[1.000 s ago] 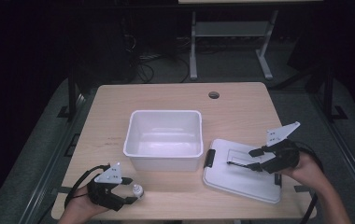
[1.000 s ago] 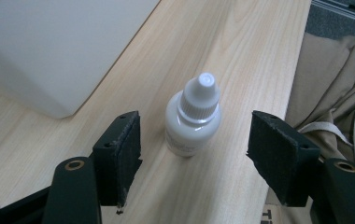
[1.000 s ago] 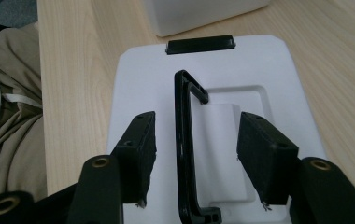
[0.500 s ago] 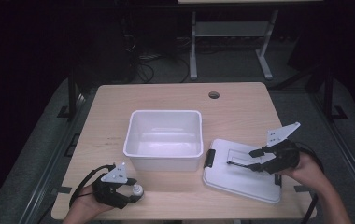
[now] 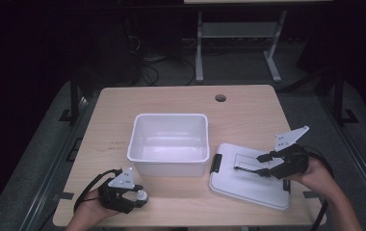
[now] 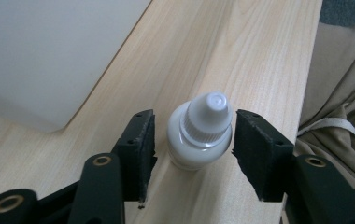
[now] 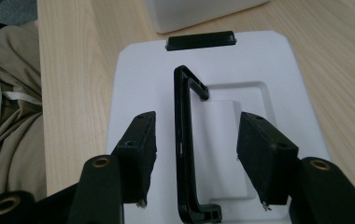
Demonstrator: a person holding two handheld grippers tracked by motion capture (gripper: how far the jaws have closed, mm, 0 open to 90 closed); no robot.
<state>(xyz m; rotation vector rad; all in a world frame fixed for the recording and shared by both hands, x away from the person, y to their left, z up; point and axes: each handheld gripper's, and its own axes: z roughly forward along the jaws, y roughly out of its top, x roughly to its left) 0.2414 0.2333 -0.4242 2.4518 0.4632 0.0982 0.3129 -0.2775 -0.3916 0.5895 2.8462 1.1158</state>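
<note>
A small white dropper bottle (image 6: 203,126) with a ribbed cap stands upright on the wooden table (image 5: 181,101) near its front left edge. My left gripper (image 6: 194,137) straddles it. Its jaws have just been closing, and a thin gap still shows at the left pad (image 6: 140,140). In the high view that gripper (image 5: 139,196) sits low on the table by the bottle (image 5: 143,194). My right gripper (image 7: 194,140) stands open over a flat white lid (image 7: 269,93). The lid's raised black handle (image 7: 183,140) is between its jaws, untouched. From above, this gripper (image 5: 260,165) hovers over the lid (image 5: 248,185).
An empty white bin (image 5: 167,115) stands mid-table between the hands, its corner (image 7: 199,11) just beyond the lid's black latch (image 7: 201,41). A cable hole (image 5: 220,98) is at the table's far edge. Beige cloth (image 6: 339,93) lies past the front edge.
The left gripper slid slightly right, so the bottle is now between its jaws, which have narrowed around it. The right gripper and the lid have not moved.
</note>
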